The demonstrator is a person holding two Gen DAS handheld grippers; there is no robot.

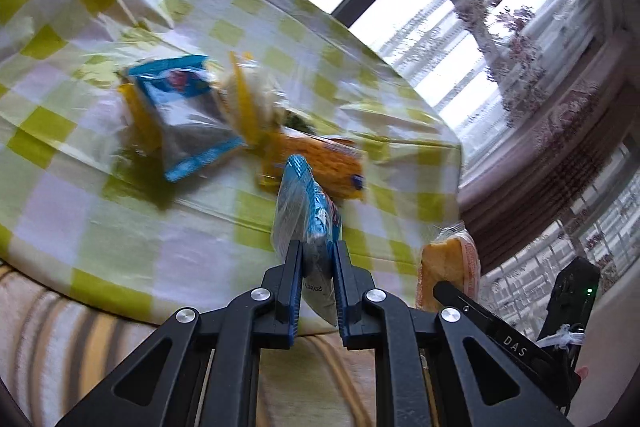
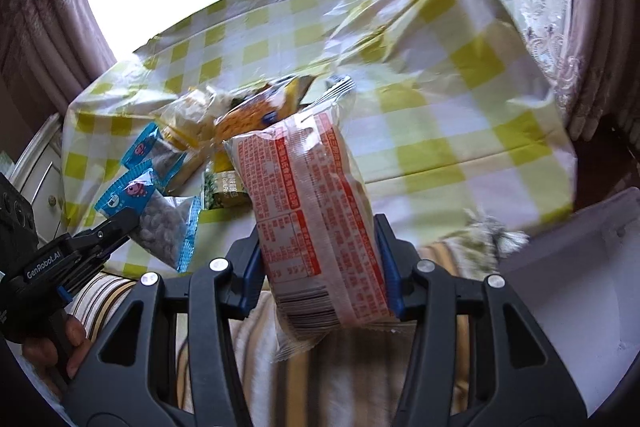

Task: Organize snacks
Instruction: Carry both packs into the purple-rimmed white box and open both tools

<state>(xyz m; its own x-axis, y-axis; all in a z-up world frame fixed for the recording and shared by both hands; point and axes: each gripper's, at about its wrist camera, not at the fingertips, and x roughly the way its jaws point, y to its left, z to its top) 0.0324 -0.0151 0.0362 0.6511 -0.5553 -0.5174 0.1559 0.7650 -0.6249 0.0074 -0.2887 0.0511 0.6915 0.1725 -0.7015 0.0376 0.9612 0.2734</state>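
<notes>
My left gripper (image 1: 317,247) is shut on a small blue-and-clear snack packet (image 1: 304,211), held edge-on above the table's near edge; it also shows in the right wrist view (image 2: 150,215). My right gripper (image 2: 322,227) is shut on a large orange-and-white printed snack pack (image 2: 316,215), seen in the left wrist view (image 1: 448,267) at the lower right. On the table lies a pile of snacks: another blue packet (image 1: 188,115), an orange packet (image 1: 320,163) and a clear yellow-edged bag (image 1: 248,99).
The table wears a green-and-white checked cloth (image 1: 80,155) that drapes over a raised box-like shape (image 2: 460,39). A striped cushion (image 1: 52,347) lies below the table's edge. A white bin's wall (image 2: 592,291) stands at the right. Windows and curtains are behind.
</notes>
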